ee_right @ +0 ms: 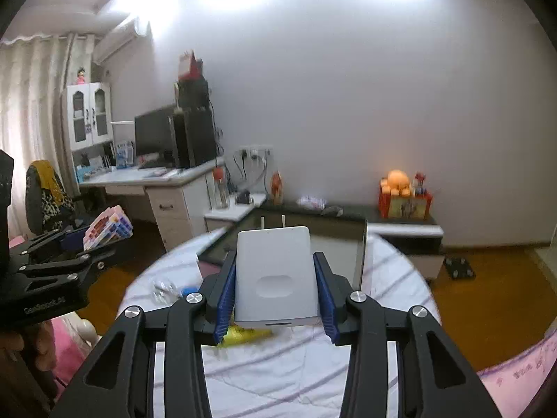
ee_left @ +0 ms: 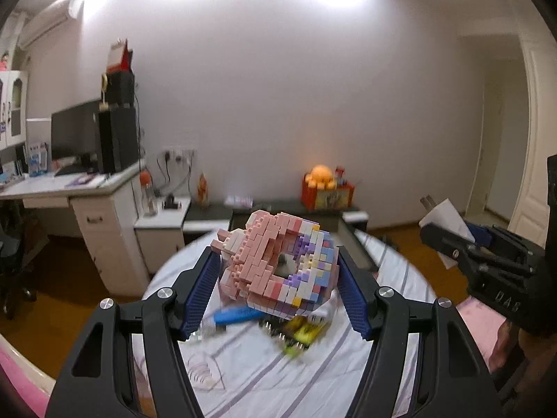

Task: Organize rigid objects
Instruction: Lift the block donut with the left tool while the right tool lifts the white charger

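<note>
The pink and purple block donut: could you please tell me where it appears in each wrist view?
Left wrist: the block donut sits at centre, clamped between the left gripper pads.
Right wrist: it shows at the left edge, at the tip of the other gripper.
Shared landmark: the orange plush toy on a red box against the far wall.

- Home bedroom, doubling as a study.
- Bed in foreground: white sheet with purple stripes, pink bedding at its edge.
- White desk by the left wall, carrying a dark monitor and a black computer tower.
- Glazed white cupboard beside pale curtains; air conditioner high on the wall.
- Orange plush toy on a low cabinet; wooden floor.
</note>
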A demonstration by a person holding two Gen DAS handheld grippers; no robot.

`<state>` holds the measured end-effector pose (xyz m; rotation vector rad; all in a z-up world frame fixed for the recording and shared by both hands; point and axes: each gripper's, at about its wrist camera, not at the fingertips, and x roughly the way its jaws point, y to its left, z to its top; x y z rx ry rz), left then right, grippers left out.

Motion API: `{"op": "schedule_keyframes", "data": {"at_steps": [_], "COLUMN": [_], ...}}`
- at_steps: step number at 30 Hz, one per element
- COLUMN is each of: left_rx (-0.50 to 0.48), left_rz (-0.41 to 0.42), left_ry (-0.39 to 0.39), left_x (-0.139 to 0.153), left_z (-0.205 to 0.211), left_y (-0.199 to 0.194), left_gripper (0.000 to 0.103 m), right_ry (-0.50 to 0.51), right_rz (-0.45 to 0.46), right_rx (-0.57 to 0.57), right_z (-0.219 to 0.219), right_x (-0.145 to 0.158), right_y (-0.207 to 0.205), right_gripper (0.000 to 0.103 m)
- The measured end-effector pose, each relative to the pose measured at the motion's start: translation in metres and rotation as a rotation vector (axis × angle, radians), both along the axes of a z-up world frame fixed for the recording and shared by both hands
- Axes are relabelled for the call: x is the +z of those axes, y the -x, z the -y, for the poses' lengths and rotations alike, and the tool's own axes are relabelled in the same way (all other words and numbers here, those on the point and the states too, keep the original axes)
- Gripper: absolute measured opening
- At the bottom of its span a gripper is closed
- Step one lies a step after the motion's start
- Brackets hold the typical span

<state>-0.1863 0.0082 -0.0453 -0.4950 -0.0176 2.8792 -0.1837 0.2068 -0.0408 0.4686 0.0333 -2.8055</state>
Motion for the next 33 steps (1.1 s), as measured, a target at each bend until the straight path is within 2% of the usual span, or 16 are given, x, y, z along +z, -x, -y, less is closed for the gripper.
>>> {"op": "schedule_keyframes", "data": {"at_steps": [6, 12, 22, 33], "left_rx": [0.009, 0.043, 0.05, 0.026], "left_rz": [-0.083, -0.12, -0.117, -0.075], "left_ry": [0.026, 0.043, 0.074, 0.106], "left_x": [0.024, 0.037, 0.041, 0.033], "left_z": [-0.003, 0.004, -0.001, -0.019], "left_y": [-0.016, -0.021, -0.011, 0.028], "left_gripper": [0.067, 0.067, 0.067, 0.067], "right_ry": [-0.008, -0.005, 0.002, 0.007], "right_rz": [-0.087, -0.11, -0.105, -0.069], "right_rx": [-0.002, 0.016, 0.021, 0.014], "right_z": [0.011, 0.019, 0.017, 0.01], "right_x": [0.026, 0.035, 0.034, 0.024], "right_y": [-0.018, -0.022, -0.013, 0.018], "right_gripper": [0.042, 0.042, 0.043, 0.043]}}
